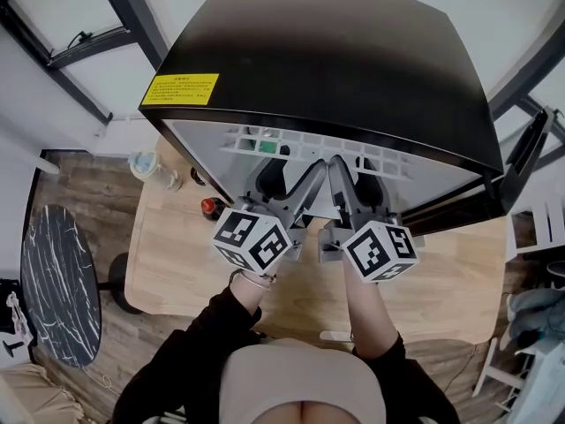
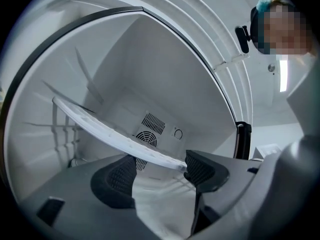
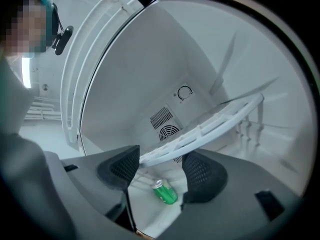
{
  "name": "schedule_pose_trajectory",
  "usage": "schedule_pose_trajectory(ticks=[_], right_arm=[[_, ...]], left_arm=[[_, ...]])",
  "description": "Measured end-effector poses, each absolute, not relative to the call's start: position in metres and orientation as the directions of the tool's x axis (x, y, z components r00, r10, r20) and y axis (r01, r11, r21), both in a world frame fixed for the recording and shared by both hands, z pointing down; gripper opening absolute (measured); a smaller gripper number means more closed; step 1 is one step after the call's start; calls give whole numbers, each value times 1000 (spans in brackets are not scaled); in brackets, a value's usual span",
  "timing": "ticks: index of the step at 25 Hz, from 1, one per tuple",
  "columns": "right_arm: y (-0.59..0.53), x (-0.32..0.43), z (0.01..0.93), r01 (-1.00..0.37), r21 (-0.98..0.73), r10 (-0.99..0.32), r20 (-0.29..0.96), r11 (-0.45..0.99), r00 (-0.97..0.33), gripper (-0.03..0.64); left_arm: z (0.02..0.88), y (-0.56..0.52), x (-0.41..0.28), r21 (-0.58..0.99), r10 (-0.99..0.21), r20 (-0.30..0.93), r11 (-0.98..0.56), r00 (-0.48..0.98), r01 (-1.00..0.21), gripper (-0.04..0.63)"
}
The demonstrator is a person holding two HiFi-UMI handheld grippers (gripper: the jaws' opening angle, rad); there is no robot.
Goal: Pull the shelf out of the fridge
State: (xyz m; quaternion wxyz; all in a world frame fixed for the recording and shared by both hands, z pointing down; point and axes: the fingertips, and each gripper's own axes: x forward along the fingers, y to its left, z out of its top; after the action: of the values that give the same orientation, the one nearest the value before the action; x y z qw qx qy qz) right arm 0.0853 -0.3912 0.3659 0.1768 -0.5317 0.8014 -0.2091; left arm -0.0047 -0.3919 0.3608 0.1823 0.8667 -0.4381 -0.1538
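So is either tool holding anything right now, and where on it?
Nothing gripped. Left tool and right tool are both open; the front edge of the shelf crosses each gap, unpinched.

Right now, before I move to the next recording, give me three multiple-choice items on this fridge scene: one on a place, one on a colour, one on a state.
1. Where does the green can lie?
A. on the room's floor
B. inside the fridge, under the shelf
C. on the wooden table

2. What colour is the sticker on the fridge's top?
A. yellow
B. red
C. blue

3. How do the right gripper jaws stand?
A. shut together
B. clamped on the can
C. apart, with the shelf's rim running between them

Answers:
1 B: the right gripper view shows the can lying on the fridge's floor below the shelf.
2 A: the head view shows a yellow label on the black top.
3 C: the right gripper view shows a wide gap between the pads.
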Motion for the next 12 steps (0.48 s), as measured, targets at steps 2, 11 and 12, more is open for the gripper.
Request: schedule_pose_trajectory(ticks=[2,11,12], right_arm=[[-394,85,365,-770,-536,-927,-65,345,-370,267],[-408,84,365,-741,-582,-930,-75,335,-361,267],[-409,84,365,-739,-586,-930,-75,333,-360,267]], left_arm=[[361,-394,-4,455,-819,-108,-545,564,-704,299],[359,-409,-6,481,-831,-119,-527,544,-700,299],[359,-411,-6,484,-832,-119,-525,542,-700,299]])
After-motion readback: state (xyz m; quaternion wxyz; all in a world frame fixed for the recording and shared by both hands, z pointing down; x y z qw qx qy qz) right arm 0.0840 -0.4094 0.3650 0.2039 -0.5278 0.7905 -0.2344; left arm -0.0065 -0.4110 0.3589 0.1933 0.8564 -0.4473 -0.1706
